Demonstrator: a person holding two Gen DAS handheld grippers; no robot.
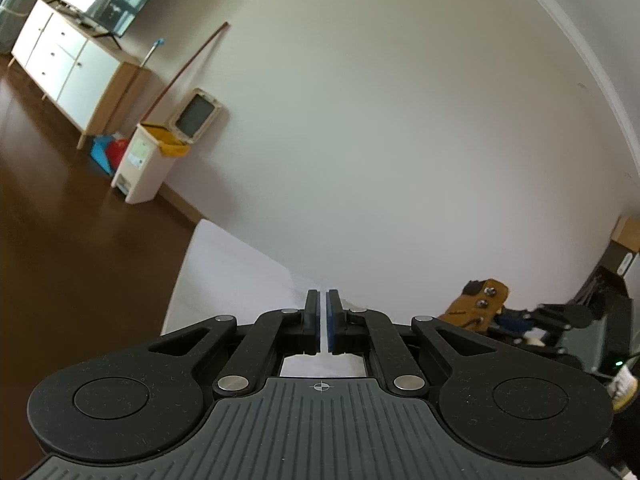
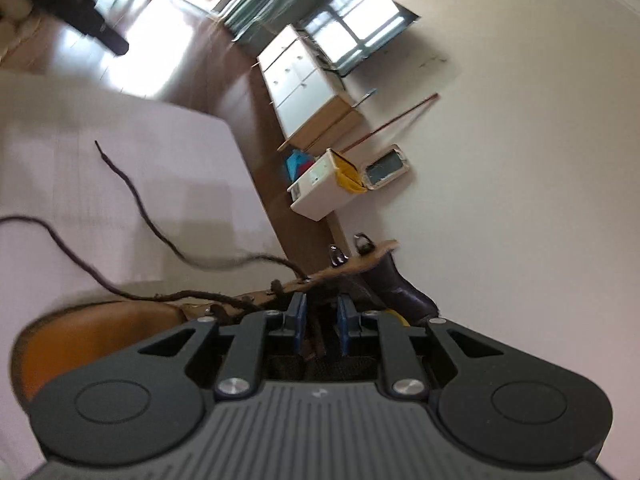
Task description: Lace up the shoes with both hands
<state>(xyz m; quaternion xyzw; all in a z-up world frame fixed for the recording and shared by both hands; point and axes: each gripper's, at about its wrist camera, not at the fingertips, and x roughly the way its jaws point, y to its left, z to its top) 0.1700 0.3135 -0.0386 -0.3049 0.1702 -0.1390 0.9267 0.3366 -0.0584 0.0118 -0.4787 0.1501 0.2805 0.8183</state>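
No legible writing; left gripper [image 1: 323,310] pressed together, empty, over the white table's [image 1: 224,276] edge; right gripper [image 2: 322,314] slightly spread above the tan boot [image 2: 100,332], loose laces [image 2: 132,196] trailing toward 10 o'clock.

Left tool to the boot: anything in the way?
Nothing visible on the table lies between them. The left tool is shut, empty, pointing past the table edge at the wall. The boot sits off to its right, and the right tool is already at the boot's far side.
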